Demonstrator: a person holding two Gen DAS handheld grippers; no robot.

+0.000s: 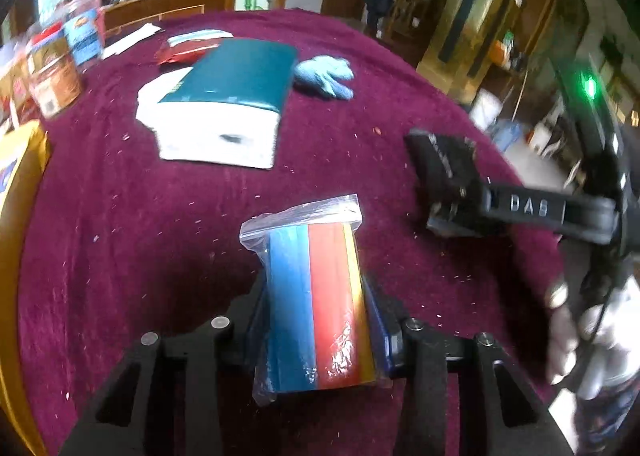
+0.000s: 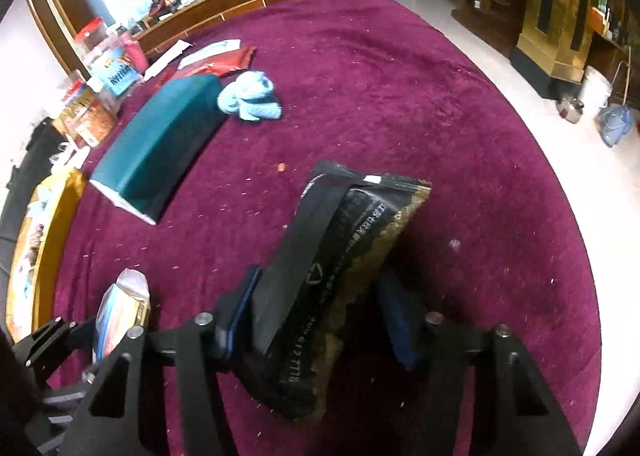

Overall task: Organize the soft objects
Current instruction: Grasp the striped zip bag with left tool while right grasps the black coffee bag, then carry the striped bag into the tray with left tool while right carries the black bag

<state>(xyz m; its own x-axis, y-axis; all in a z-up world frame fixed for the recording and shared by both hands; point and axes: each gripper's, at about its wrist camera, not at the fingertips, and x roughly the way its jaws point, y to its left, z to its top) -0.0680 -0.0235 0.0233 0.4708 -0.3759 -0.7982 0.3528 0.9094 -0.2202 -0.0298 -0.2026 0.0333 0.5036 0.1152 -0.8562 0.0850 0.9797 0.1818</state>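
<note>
Bag (image 1: pixel 316 296) of coloured sheets is lying lengthwise between the left gripper (image 1: pixel 316 336) jaws, which are pinching it; the right gripper (image 2: pixel 316 320) is clamping a black pouch (image 2: pixel 340 268), both over the table (image 2: pixel 440 116).

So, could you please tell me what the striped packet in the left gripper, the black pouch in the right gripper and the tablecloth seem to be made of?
The blue, red and yellow striped packet: clear glossy plastic zip bag, shown by glare and a sealed strip; its contents are unclear. The black pouch with gold lace print: probably matte plastic film, judging by its creases. The maroon tablecloth: plush, velvet-like fabric with visible nap.
</note>
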